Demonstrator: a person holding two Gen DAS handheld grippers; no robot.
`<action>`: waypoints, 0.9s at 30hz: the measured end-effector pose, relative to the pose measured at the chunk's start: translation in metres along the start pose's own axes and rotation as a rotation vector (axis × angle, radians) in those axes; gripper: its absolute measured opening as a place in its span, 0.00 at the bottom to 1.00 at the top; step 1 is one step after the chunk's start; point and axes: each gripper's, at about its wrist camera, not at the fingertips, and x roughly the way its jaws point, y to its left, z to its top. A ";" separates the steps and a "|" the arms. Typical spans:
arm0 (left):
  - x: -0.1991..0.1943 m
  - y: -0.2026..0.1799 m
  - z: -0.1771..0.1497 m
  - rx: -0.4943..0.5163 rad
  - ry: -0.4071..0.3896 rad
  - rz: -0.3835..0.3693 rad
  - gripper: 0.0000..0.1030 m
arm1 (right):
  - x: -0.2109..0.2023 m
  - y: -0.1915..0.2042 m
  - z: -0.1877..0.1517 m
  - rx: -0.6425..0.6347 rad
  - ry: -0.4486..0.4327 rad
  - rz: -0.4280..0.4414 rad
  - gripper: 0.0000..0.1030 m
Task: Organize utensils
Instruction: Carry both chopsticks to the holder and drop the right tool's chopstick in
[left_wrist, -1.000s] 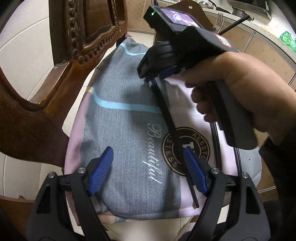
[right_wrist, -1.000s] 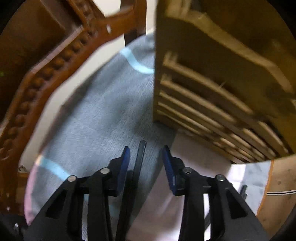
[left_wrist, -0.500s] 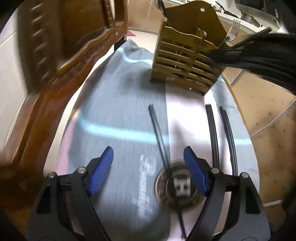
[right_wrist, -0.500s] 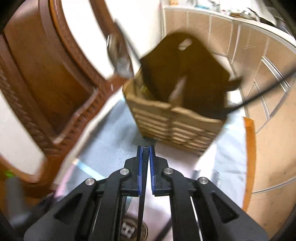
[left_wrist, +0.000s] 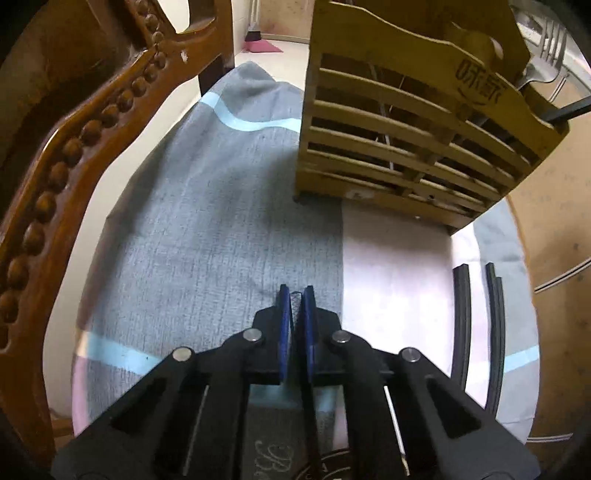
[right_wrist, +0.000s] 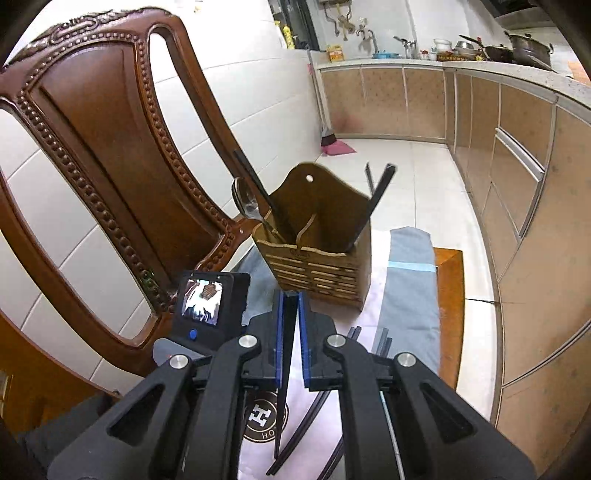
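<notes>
Pointing steeply down at the cloth (left_wrist: 207, 229), the left gripper (left_wrist: 296, 295) is closing its jaws, a thin black chopstick (left_wrist: 308, 417) running between the blue pads. The right gripper (right_wrist: 290, 299), raised higher and tilted less steeply, is clamped on another black chopstick (right_wrist: 284, 384) that hangs down from its pads. The slatted wooden holder (right_wrist: 321, 266) stands toward the cloth's far edge, holding a spoon (right_wrist: 245, 201) and dark utensils; a stamped logo on its front is unreadable. More chopsticks (left_wrist: 461, 321) lie near the cloth's right edge. A round badge (right_wrist: 263, 417) on the cloth shows "H" and "HO"; script beginning "B" sits near the cloth's front edge.
</notes>
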 end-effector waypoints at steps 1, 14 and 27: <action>-0.002 0.002 -0.001 -0.005 -0.002 -0.012 0.06 | -0.006 -0.001 0.000 0.004 -0.007 0.002 0.08; -0.181 -0.002 -0.020 0.092 -0.364 -0.150 0.06 | -0.071 0.015 -0.002 0.013 -0.132 -0.018 0.07; -0.287 -0.019 -0.040 0.171 -0.583 -0.149 0.06 | -0.116 0.021 -0.011 0.020 -0.197 -0.064 0.07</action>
